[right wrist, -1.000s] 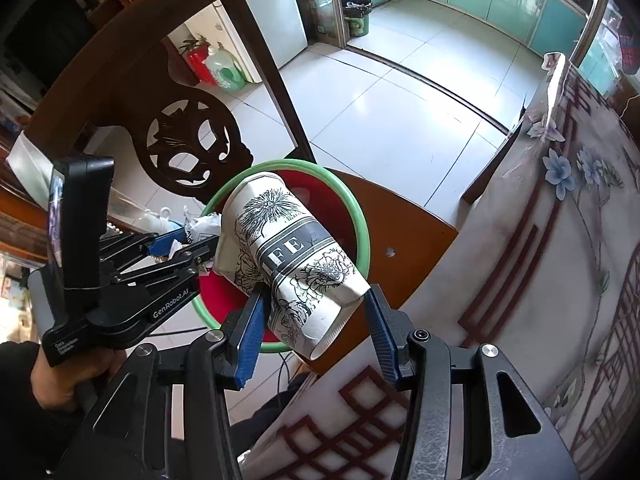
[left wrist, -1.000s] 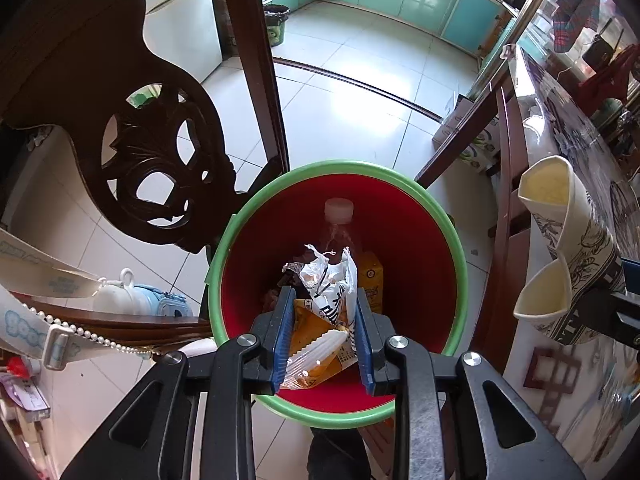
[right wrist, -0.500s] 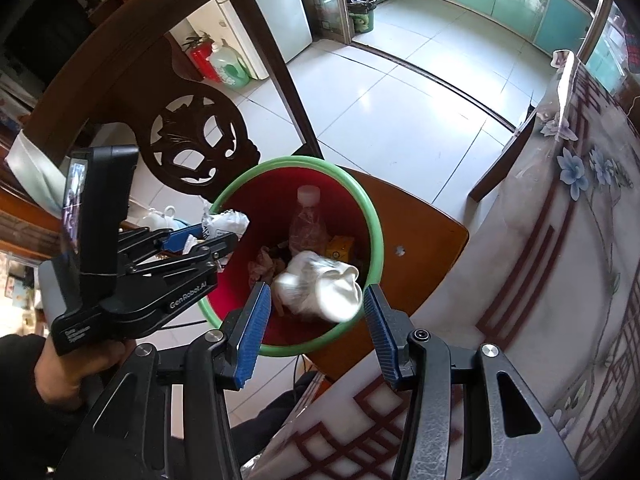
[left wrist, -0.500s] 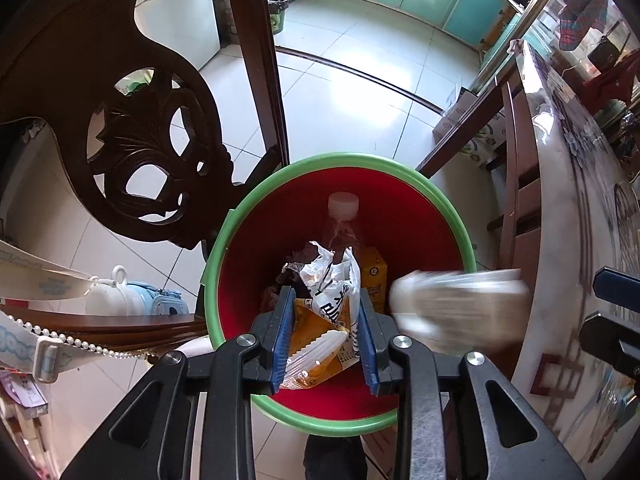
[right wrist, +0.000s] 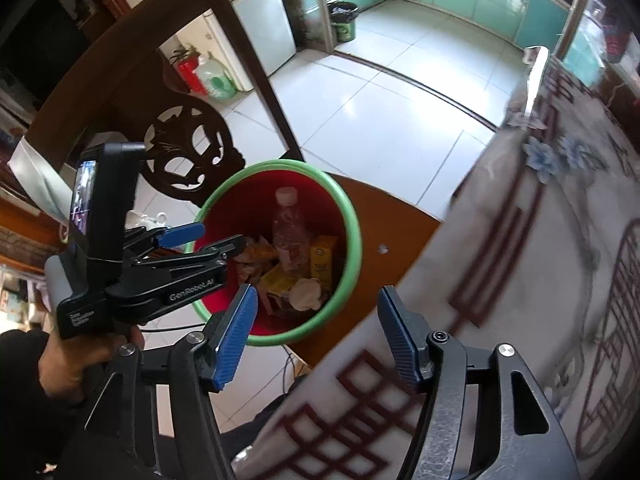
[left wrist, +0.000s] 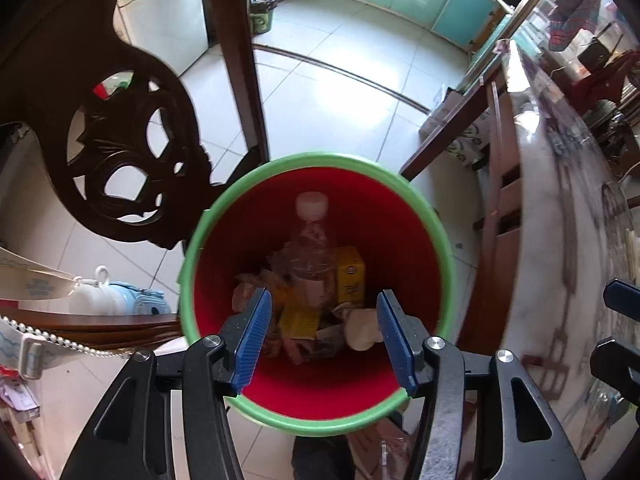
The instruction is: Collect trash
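1. Left gripper point(left wrist: 324, 336) hangs right over the red trash bin point(left wrist: 224, 216); its jaws are opening with nothing pinched, and the wrappers lie loose in the bin below.
2. Right gripper point(right wrist: 316, 334) is opening too, with nothing between its jaws. The crumpled paper cup point(right wrist: 306, 294) sits in the bin at 12 o'clock from its fingers.
3. Plastic bottle point(left wrist: 310, 252) stands in there, cap toward 12.
4. Both are empty; my guess is the right goes next, since the patterned table point(right wrist: 520, 280) is at its 3 o'clock.

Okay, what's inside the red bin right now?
Inside the red bin: a clear bottle with a white cap, a yellow carton, a crumpled paper cup and wrappers. Anything beneath that pile is covered.
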Demonstrator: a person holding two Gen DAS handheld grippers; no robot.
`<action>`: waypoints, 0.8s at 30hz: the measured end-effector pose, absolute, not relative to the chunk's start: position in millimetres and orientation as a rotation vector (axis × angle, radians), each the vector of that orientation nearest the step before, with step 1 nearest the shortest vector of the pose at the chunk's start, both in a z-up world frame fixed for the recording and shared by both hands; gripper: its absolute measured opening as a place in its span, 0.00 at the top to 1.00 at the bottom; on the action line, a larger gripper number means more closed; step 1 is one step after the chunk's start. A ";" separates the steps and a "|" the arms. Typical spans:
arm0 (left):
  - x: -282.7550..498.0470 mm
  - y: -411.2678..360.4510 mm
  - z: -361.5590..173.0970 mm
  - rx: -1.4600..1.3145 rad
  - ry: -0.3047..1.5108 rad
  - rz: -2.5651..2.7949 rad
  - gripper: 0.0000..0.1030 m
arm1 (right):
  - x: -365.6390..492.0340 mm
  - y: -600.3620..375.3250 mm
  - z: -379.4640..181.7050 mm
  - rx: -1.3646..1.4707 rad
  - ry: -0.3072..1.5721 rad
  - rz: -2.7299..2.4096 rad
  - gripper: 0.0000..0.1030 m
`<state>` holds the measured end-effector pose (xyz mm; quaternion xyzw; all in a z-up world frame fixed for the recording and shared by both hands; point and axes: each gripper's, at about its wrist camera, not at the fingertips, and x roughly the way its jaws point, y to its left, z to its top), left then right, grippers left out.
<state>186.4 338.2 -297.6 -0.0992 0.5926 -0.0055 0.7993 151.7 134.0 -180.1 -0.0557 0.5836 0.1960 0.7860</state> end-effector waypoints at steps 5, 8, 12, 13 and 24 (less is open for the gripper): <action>171.5 309.2 -257.7 -0.203 1.158 -0.056 0.48 | 135.0 102.5 -152.8 -0.100 1.166 0.384 0.29; 156.3 286.0 -223.3 -0.186 1.067 -0.080 0.48 | 120.0 75.7 -130.9 -0.063 1.062 0.354 0.26; 130.9 249.0 -178.3 -0.177 0.957 -0.100 0.46 | 93.6 31.1 -97.9 -0.004 0.901 0.287 0.18; 123.2 236.0 -167.0 -0.183 0.934 -0.115 0.46 | 83.5 14.9 -87.7 0.018 0.855 0.269 0.18; 41.4 117.7 -55.4 -0.151 0.505 -0.144 0.11 | 4.2 -84.2 -15.2 -0.065 0.432 0.026 0.00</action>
